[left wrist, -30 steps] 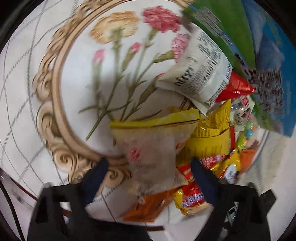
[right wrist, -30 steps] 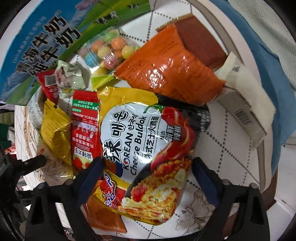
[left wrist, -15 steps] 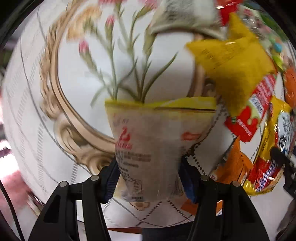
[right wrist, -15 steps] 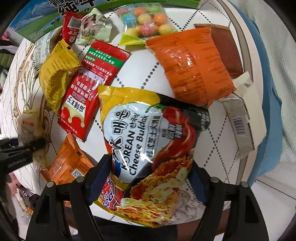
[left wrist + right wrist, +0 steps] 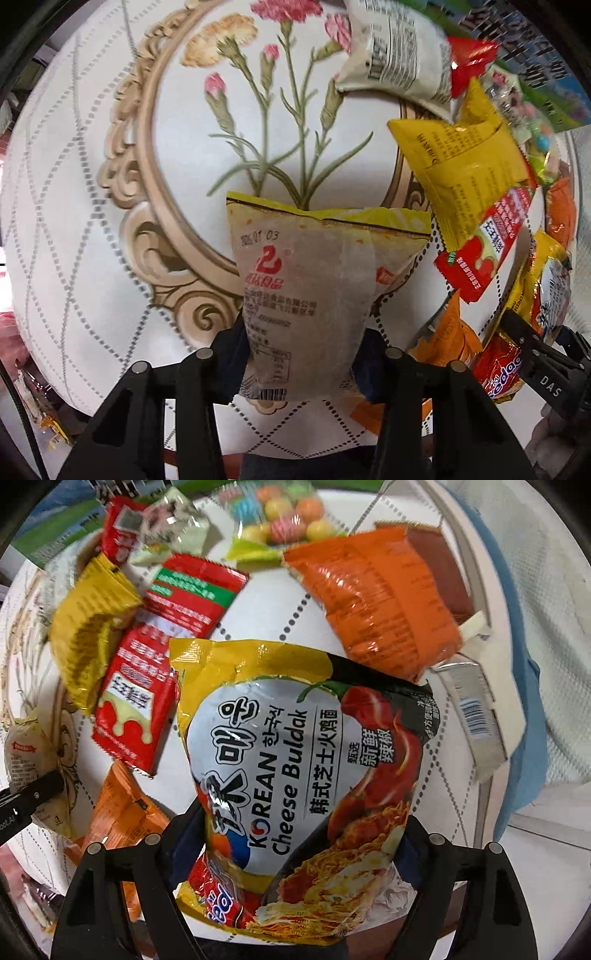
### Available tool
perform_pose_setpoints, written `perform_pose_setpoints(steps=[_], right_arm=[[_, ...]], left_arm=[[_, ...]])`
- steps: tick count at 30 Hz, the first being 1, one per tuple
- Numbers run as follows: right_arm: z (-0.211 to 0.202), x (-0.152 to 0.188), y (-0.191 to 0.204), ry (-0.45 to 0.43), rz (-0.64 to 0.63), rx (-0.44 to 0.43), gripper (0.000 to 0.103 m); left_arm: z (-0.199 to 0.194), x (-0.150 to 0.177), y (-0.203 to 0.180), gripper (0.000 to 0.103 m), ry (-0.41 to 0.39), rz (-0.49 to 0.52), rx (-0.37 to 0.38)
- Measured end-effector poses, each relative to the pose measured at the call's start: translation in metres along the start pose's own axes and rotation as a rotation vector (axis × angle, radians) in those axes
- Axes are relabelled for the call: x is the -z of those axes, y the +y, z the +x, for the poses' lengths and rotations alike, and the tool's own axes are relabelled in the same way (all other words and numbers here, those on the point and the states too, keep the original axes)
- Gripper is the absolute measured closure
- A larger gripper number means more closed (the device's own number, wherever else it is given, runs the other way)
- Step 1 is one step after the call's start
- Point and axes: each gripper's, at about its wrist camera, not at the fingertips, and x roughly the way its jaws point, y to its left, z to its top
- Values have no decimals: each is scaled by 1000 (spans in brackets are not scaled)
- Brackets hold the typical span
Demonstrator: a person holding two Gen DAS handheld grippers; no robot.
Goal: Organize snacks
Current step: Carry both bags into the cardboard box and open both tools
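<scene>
Left tongs point(image 5: 301, 354): pinching the lower end of a translucent grey-brown snack pouch with a yellow top seal and red printed logo point(image 5: 306, 295). The pouch stands out along the fingers, top seal away from the camera, lifted clear of the bench point(image 5: 74, 221), which wears a white quilted cloth printed with carnations in a gold scroll frame. Grip sits low on the pouch, probably so that the filled body hangs free and is not crushed.

Right tongs point(image 5: 295, 845): pressed in on both sides of a large yellow, silver and black Korean Cheese Buldak noodle packet point(image 5: 303, 775), near its bottom edge. Packet appears raised off the cloth; I cannot confirm the gap. A wide, stiff packet needs this side-to-side hold.

Loose pile between the two views, left lying where it fell:
- red sachet with a green band and cream drip graphic point(image 5: 147, 686), partly under a crumpled yellow foil packet point(image 5: 88, 635)
- large orange crinkled bag point(image 5: 373, 602) overlapping a brown one, just beyond the noodles
- clear bag of coloured candy balls point(image 5: 284, 517) at the far rim
- white pouch with black print and barcode point(image 5: 399, 62) on the flower motif
- small orange packet point(image 5: 122, 812) near the left tongs.

Judgement: both hands are mid-carry, one item each; sorting is early, with most snacks unsorted. No destination container shows. The open floral area under the left pouch looks a likely set-down spot.
</scene>
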Motion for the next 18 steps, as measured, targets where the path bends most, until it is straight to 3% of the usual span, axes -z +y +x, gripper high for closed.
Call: perform_pose_setpoints(steps=[5,11,15,18], right_arm=[[-27,12,10,-66,-25,-57,16],[-68,-9,28,-140,-106,-179,16],[-107,-47,25,-179,-148,-266,16],[-166,-85,0,-209,-168,-304,16]], left_arm=[[-41,14,2,59,-56,-4,44],[-117,12,-7,59,-170,17,111],[-179,-24,-40,59,-265,32,167],[-207,-63,-56,59,-313,40,209]])
